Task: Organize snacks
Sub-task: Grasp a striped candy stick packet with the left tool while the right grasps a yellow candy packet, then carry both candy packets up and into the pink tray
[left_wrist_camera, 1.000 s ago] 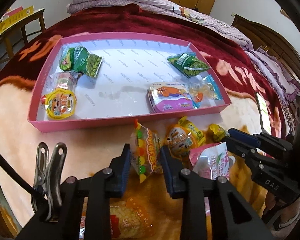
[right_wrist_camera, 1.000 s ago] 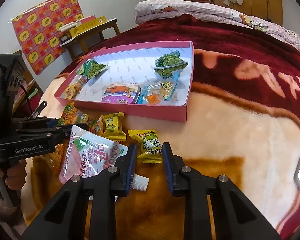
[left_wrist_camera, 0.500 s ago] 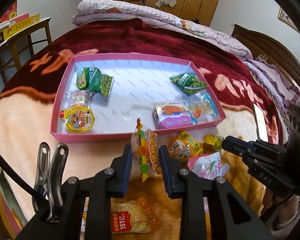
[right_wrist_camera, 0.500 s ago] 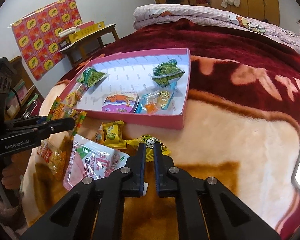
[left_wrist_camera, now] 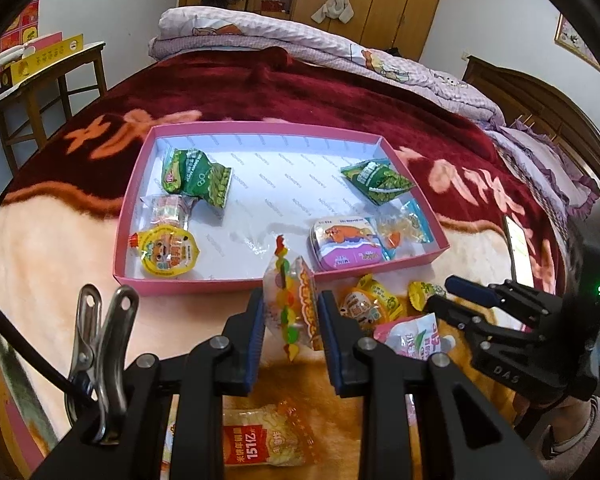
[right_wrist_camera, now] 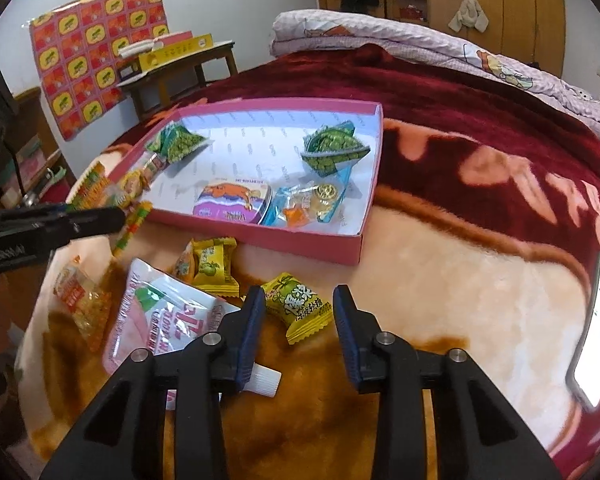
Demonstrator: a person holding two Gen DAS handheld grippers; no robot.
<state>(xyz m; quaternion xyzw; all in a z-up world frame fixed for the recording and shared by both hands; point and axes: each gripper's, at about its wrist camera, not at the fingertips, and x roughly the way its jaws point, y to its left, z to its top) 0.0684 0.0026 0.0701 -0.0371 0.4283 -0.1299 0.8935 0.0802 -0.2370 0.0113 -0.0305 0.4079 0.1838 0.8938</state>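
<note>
The left gripper (left_wrist_camera: 291, 322) pinched a candy packet (left_wrist_camera: 290, 304) lifted just short of the pink box (left_wrist_camera: 236, 282), bound for it, while the right gripper (right_wrist_camera: 299, 322) gaped empty over a yellow sweet (right_wrist_camera: 300, 308).

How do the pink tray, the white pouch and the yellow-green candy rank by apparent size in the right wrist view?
1. pink tray
2. white pouch
3. yellow-green candy
The pouch and candy lie nearer the camera, so they look enlarged against the tray.

a pink tray (left_wrist_camera: 236, 285) lies flat on the bed, holding two green pea packets (left_wrist_camera: 196, 176), a yellow jelly cup (left_wrist_camera: 167, 255), a purple tin (left_wrist_camera: 344, 242) and clear candy bags. a gummy packet (left_wrist_camera: 290, 306) stands upright, pinched above the blanket. yellow candies (right_wrist_camera: 298, 306) and a pink pouch (right_wrist_camera: 160, 316) lie loose near the tray's front.
</note>
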